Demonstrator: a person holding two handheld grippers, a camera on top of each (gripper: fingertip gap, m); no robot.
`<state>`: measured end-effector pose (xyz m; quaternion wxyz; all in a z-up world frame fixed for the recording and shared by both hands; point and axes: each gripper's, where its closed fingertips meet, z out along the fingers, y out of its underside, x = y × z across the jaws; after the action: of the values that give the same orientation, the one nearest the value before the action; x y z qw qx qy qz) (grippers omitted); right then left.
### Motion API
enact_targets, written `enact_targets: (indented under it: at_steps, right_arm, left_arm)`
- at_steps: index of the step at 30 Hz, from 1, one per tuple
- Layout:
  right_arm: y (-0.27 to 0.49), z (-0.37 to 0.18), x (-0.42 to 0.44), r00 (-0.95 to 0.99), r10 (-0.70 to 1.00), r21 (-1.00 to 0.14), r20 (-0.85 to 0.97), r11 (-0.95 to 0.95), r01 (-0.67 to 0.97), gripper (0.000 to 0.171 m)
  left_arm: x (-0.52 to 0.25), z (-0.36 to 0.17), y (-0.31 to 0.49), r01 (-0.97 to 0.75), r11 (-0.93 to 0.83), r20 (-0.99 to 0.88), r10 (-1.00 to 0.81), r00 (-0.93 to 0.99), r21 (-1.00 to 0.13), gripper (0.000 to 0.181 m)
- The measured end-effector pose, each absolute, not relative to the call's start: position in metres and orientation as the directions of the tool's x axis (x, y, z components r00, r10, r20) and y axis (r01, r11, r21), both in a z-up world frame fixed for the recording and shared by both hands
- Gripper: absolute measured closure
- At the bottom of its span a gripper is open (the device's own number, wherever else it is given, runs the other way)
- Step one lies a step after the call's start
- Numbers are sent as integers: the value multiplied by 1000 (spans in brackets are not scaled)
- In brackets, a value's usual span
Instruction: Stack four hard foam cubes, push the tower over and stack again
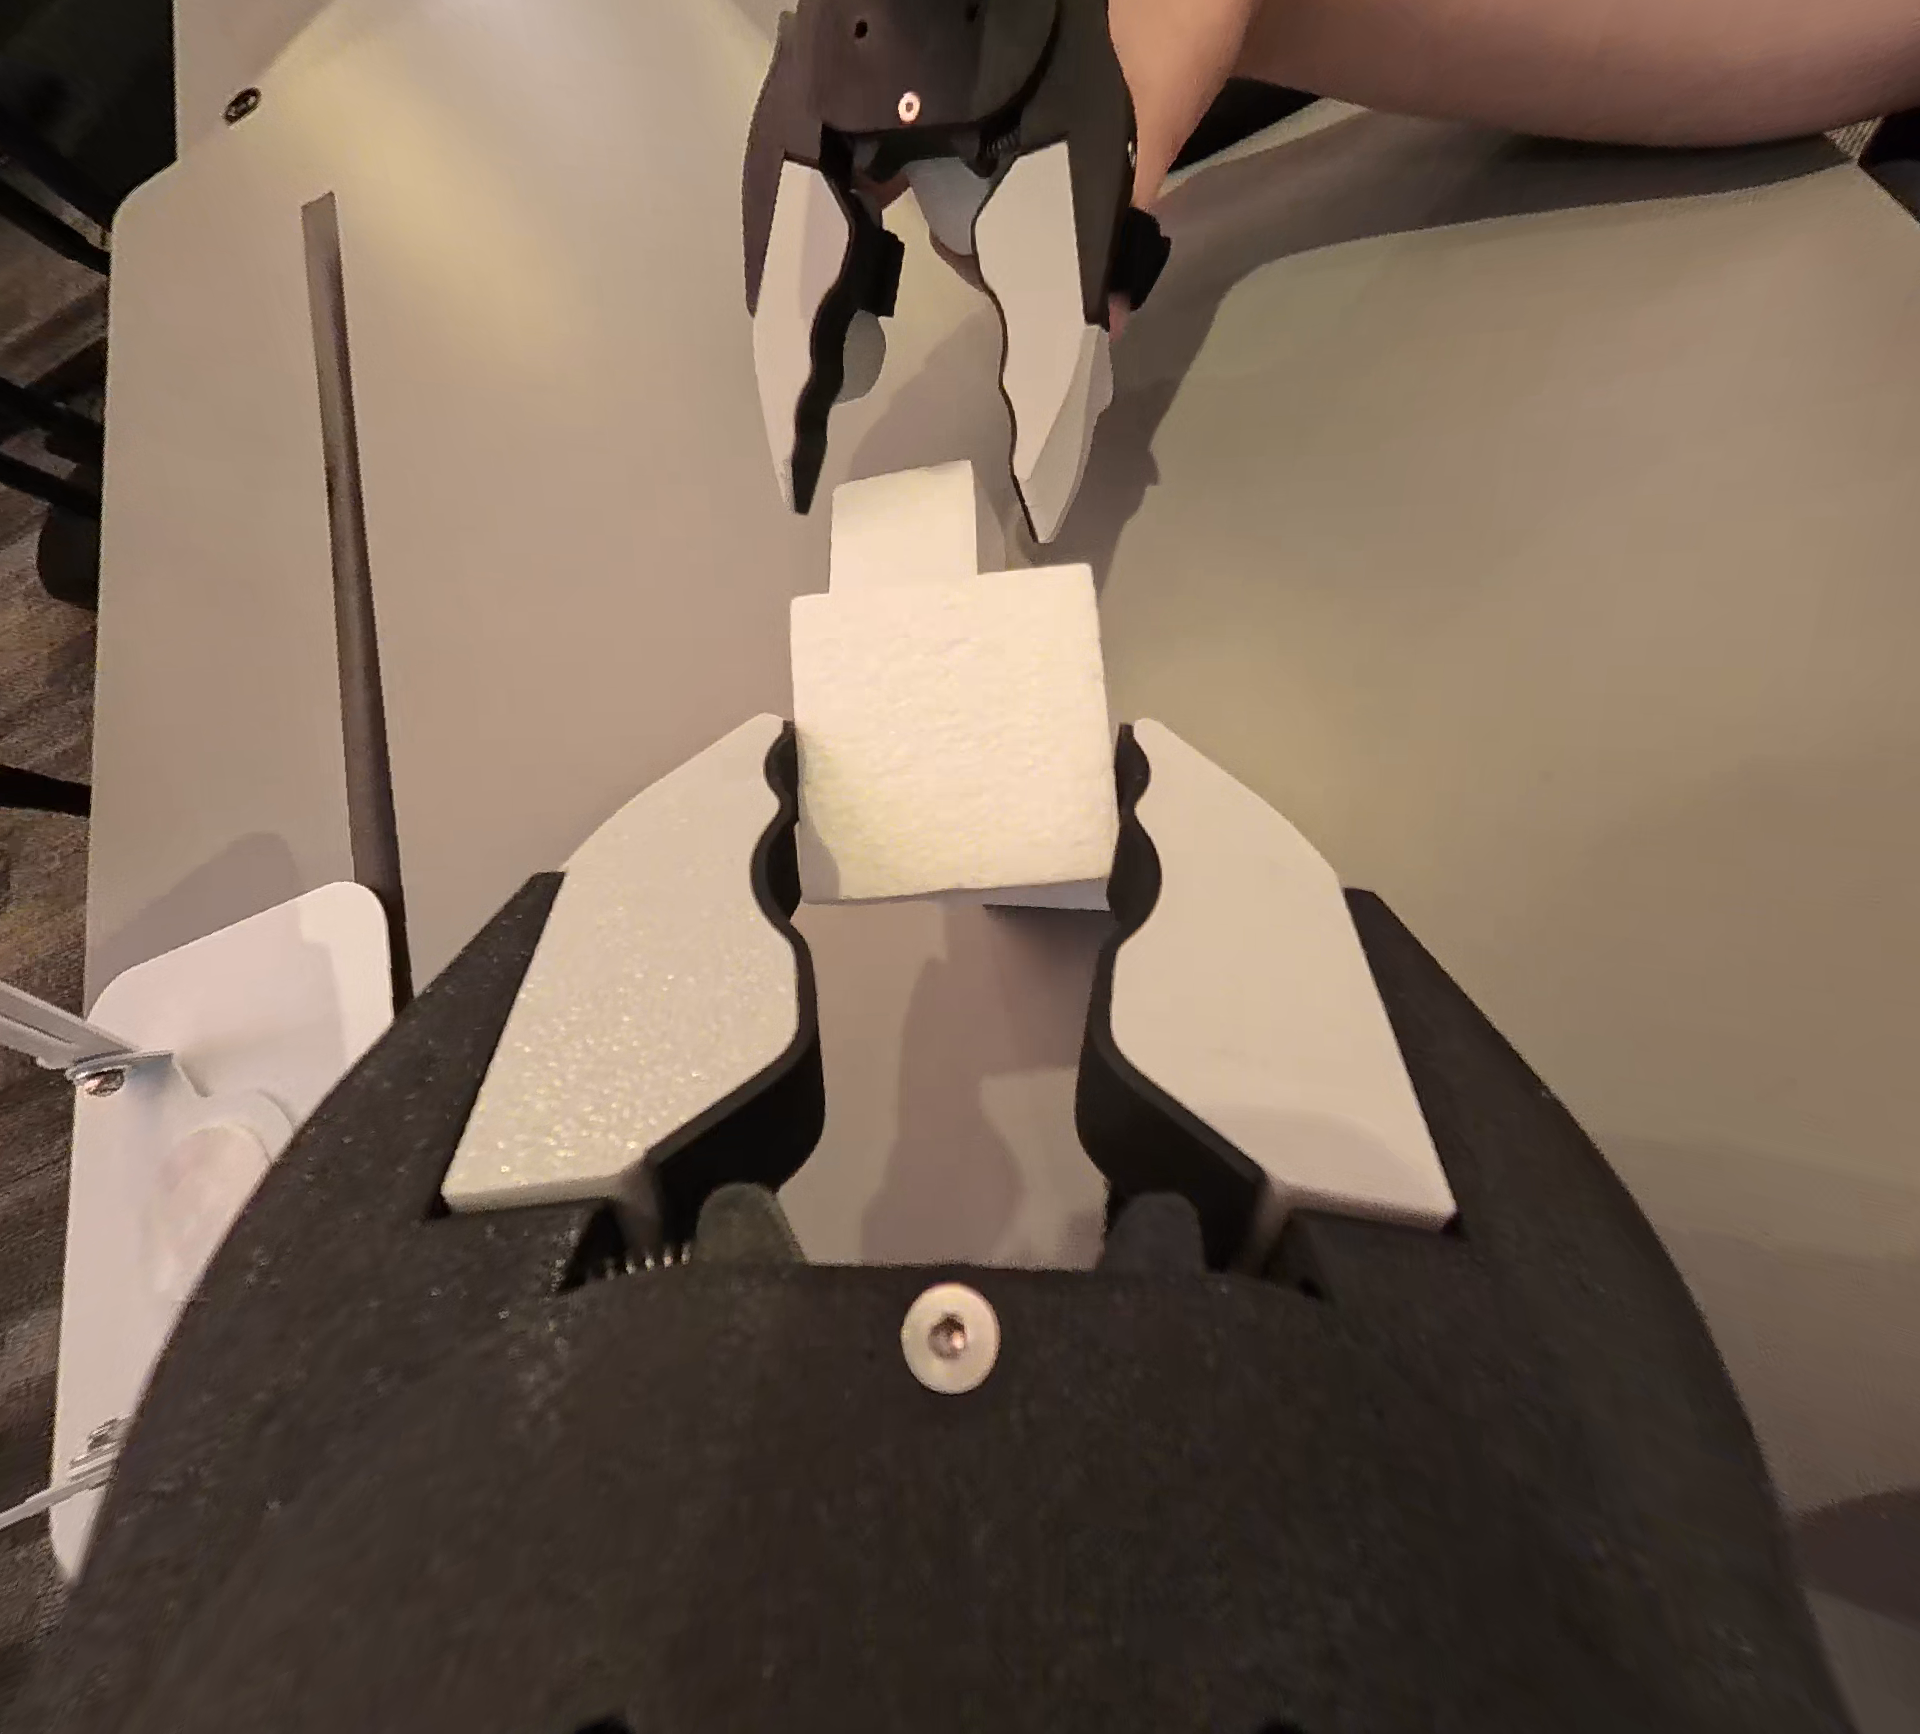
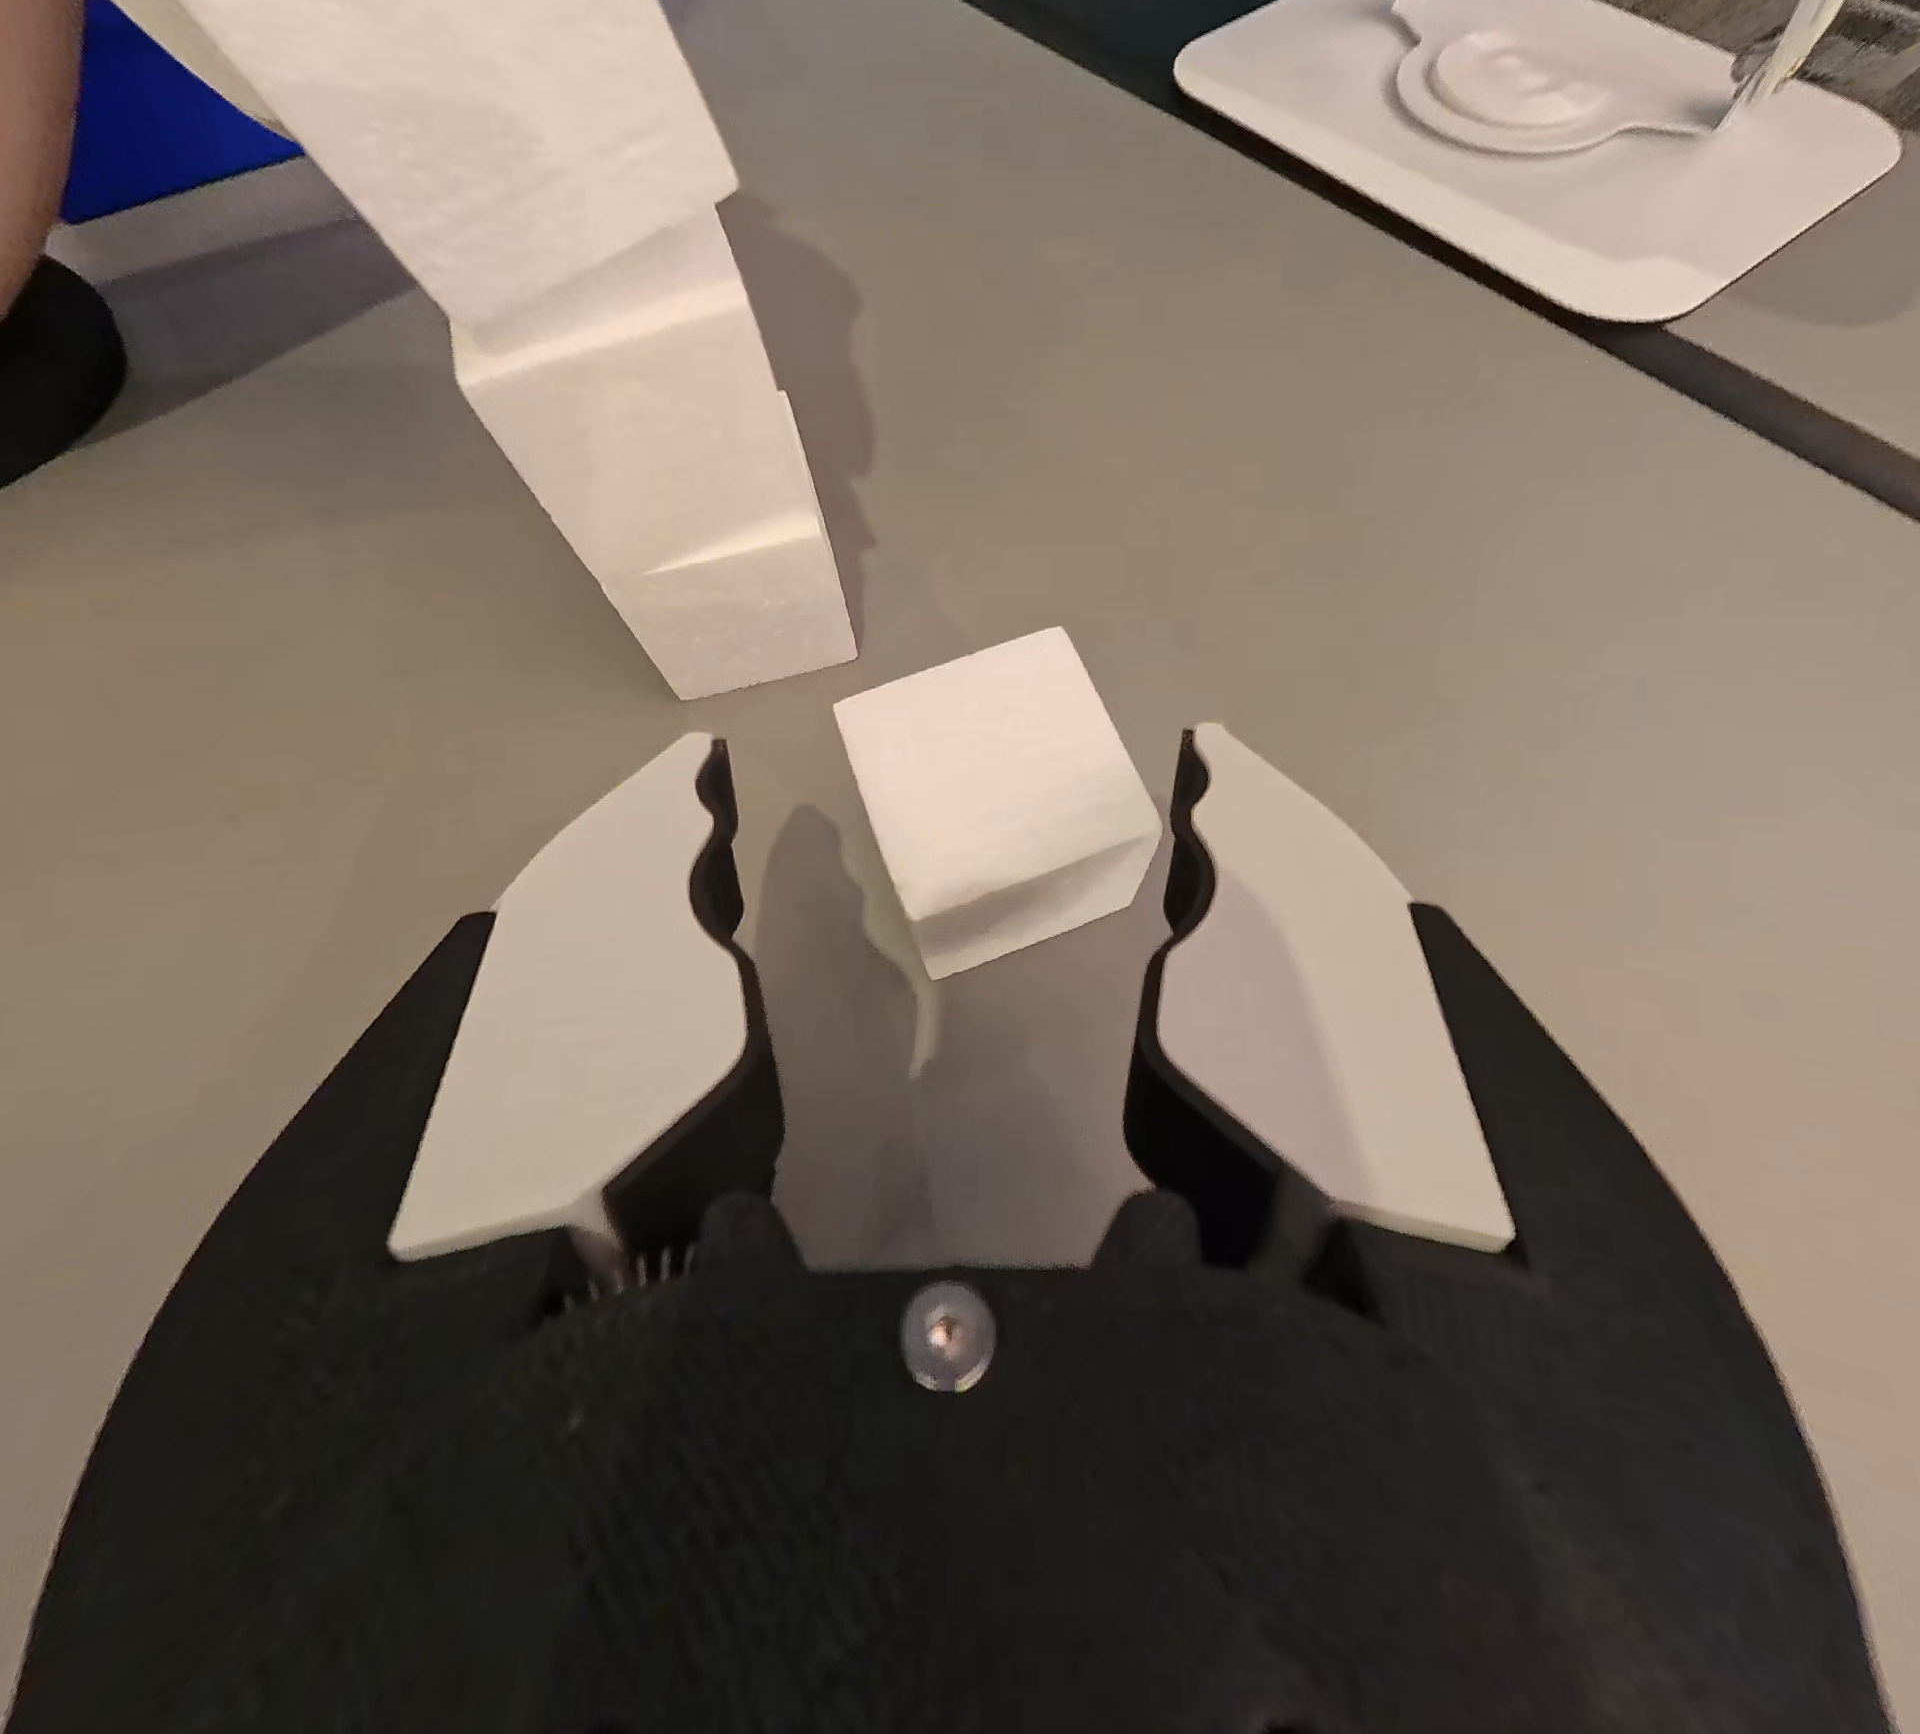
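**A:** so what do the left tongs (image 1: pixel 954 791) look like up close?

**B:** chunky matte black body with a grainy printed texture, one silver hex screw (image 1: pixel 950 1338) dead centre. Each finger (image 1: pixel 644 988) has a pale grey plate on top and a wavy black inner edge. There's a small spring tucked near the left finger's base.

**A:** and the right tongs (image 2: pixel 951 811)?

**B:** same build: black shell, grey-white plates, scalloped black grip edges, a silver screw (image 2: pixel 947 1336) in the middle. From the left wrist view you can see shiny round bolts on its back, and the arm (image 1: pixel 1475 22) behind it is bare, no sleeve.
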<state>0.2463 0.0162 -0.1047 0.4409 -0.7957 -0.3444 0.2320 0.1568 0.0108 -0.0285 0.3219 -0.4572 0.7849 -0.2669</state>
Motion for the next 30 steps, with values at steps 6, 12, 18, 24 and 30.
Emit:
enact_targets:
  at_steps: [6,12,18,24,30]
  right_arm:
    - [20,-119,250,662,743,-849,-94,-407,337,89]
    - [22,-127,249,660,740,-842,-129,-434,322,101]
    - [22,-126,252,661,734,-846,-153,-444,297,108]
    - [19,-87,269,712,682,-889,-168,-416,189,108]
    - [9,32,233,733,673,-975,-98,-213,65,108]
  left_arm:
    - [159,-31,7,-550,446,-247,-883,-399,-706,123]
    - [161,-32,6,-555,448,-252,-884,-395,-701,122]
    - [160,-20,9,-545,383,-232,-916,-327,-746,97]
    - [131,36,18,-396,350,-309,-937,-166,-849,100]
    - [81,113,53,-88,341,-351,-921,166,-936,124]
